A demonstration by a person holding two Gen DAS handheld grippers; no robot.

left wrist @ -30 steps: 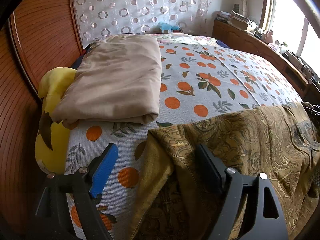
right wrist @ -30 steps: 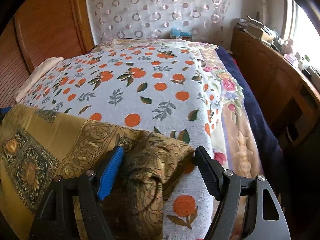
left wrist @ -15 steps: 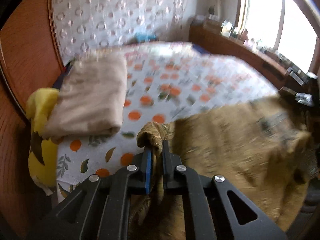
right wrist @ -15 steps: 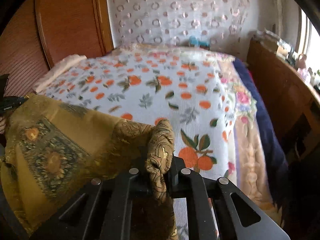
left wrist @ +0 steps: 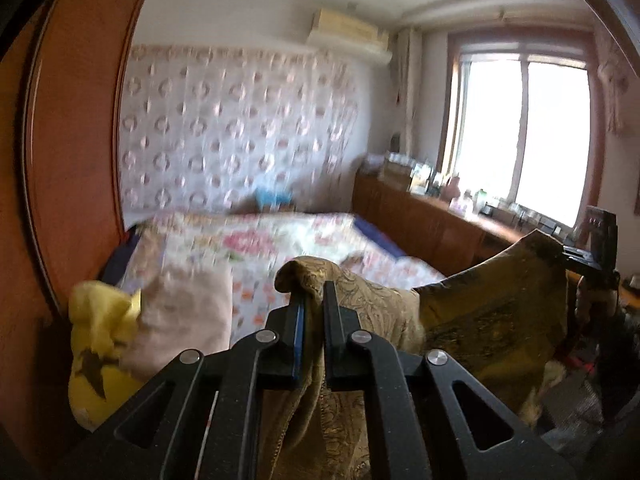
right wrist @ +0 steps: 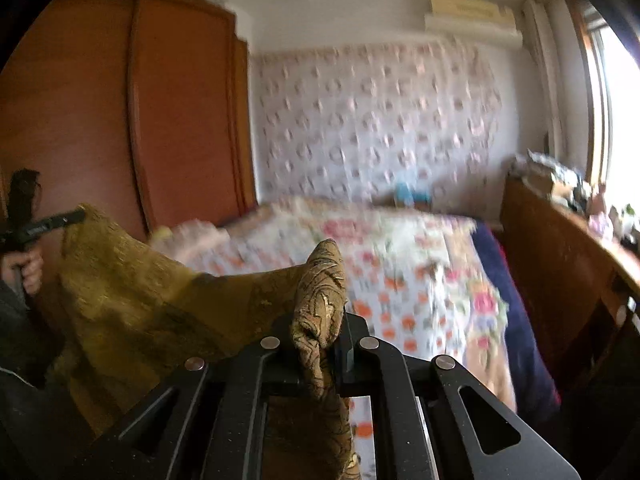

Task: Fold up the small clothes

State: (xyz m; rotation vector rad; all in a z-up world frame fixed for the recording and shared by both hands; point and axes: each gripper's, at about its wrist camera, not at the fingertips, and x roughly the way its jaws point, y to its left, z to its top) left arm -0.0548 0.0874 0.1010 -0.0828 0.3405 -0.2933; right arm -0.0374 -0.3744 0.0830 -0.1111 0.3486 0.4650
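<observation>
An olive-gold patterned cloth [left wrist: 492,320] hangs in the air between my two grippers, above the bed. My left gripper [left wrist: 311,300] is shut on one bunched corner of it. My right gripper [right wrist: 320,320] is shut on the other corner, which sticks up between the fingers. The cloth [right wrist: 132,300] stretches left in the right wrist view to the left gripper [right wrist: 60,220]. The right gripper [left wrist: 596,240] shows at the far right of the left wrist view. Both views are blurred.
The bed [left wrist: 260,248] with the orange-print cover lies below and ahead. A folded beige blanket [left wrist: 188,312] and a yellow plush toy [left wrist: 100,344] sit at its left edge. A wooden wardrobe [right wrist: 160,120] stands left, a cluttered wooden counter [left wrist: 440,216] under the window right.
Both grippers closed on the cloth's corners, then lifted it off the bed. The views have tilted up from the bed to the wall and ceiling.
</observation>
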